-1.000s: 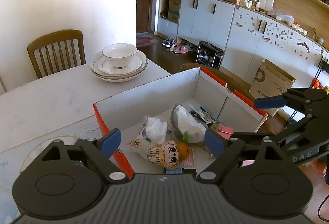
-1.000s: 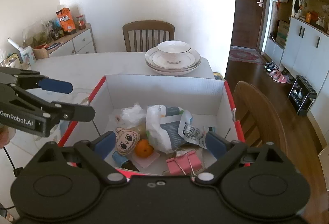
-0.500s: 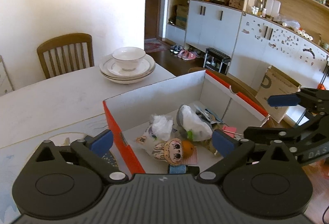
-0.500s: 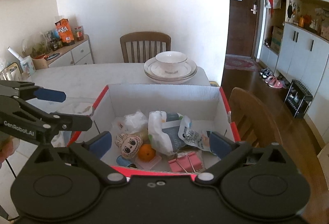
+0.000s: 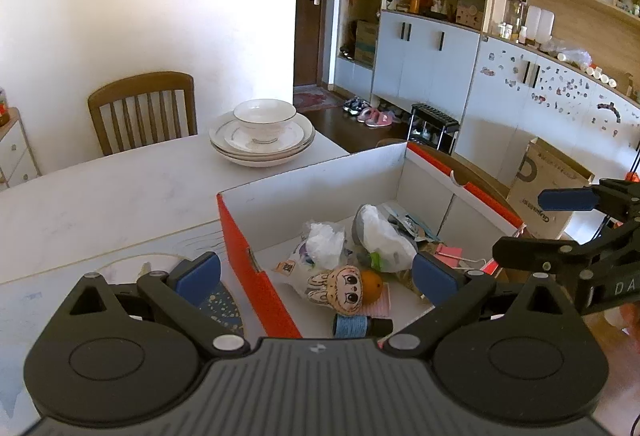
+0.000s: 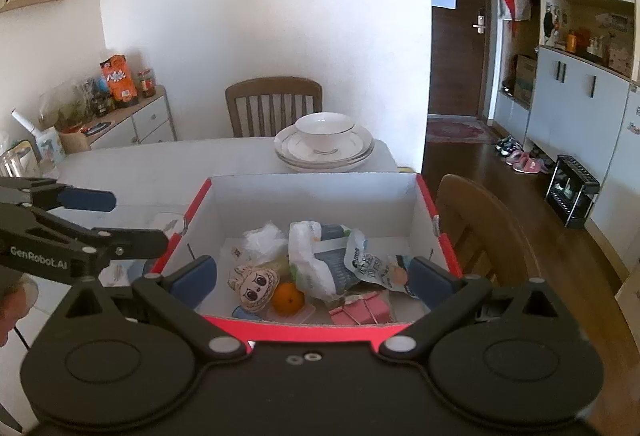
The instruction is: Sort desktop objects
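Both grippers hang over the near end of the red cardboard box (image 6: 424,196), jaws spread wide and holding nothing. The left gripper (image 5: 316,276) straddles the box's left wall, one blue pad outside over the table, the other inside above the clutter. The right gripper (image 6: 312,276) sits square over the near rim, both pads just inside the corners.

Right below them lies the jumble: a blue thread spool (image 5: 352,325) nearest the left gripper, then a small doll with a cartoon face (image 6: 254,283) touching an orange (image 6: 288,298), and pink binder clips (image 6: 362,310) under the right gripper's right pad. Behind those sit a crumpled white plastic bag (image 6: 264,238), a second white bag (image 6: 308,260) over something dark, and a printed pouch (image 6: 366,262).

Past the box, on the white table (image 5: 100,196), stands a bowl (image 6: 325,132) on stacked plates (image 6: 352,152), with a wooden chair (image 6: 274,102) behind against the wall.
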